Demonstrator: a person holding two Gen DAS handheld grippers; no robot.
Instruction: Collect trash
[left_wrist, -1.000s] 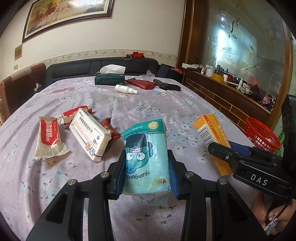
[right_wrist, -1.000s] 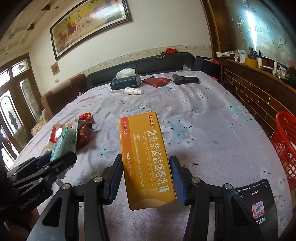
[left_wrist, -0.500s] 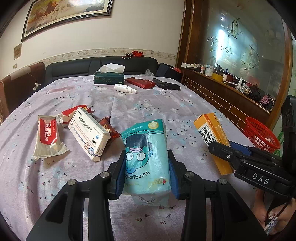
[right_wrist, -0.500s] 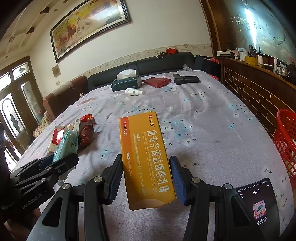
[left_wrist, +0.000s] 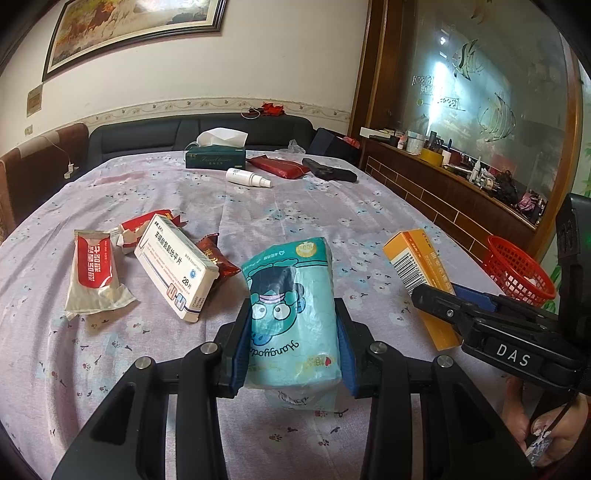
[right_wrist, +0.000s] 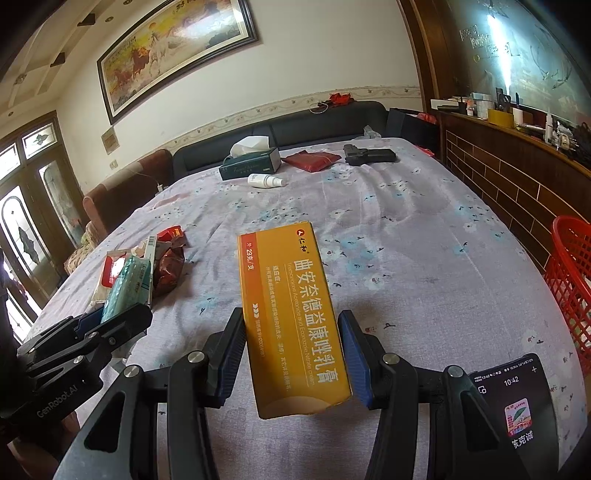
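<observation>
My left gripper (left_wrist: 290, 345) is shut on a teal tissue pack (left_wrist: 291, 314) and holds it above the table. My right gripper (right_wrist: 293, 356) is shut on an orange medicine box (right_wrist: 291, 317); both show in the left wrist view, the box (left_wrist: 413, 266) at the right. The teal pack also shows at the left of the right wrist view (right_wrist: 127, 284). Loose trash lies on the cloth at the left: a white medicine box (left_wrist: 175, 266), a red-and-white sachet (left_wrist: 94, 273), a torn red wrapper (left_wrist: 135, 227) and a dark red wrapper (left_wrist: 216, 260). A red basket (left_wrist: 517, 269) stands past the table's right edge.
At the table's far end lie a green tissue box (left_wrist: 216, 157), a white spray bottle (left_wrist: 247, 179), a red pouch (left_wrist: 277, 166) and a black object (left_wrist: 328, 171). A phone (right_wrist: 517, 402) is mounted by my right gripper. A wooden counter (left_wrist: 461, 192) runs along the right.
Both grippers keep their hold. The view has shifted only slightly; the objects on the table have not moved.
</observation>
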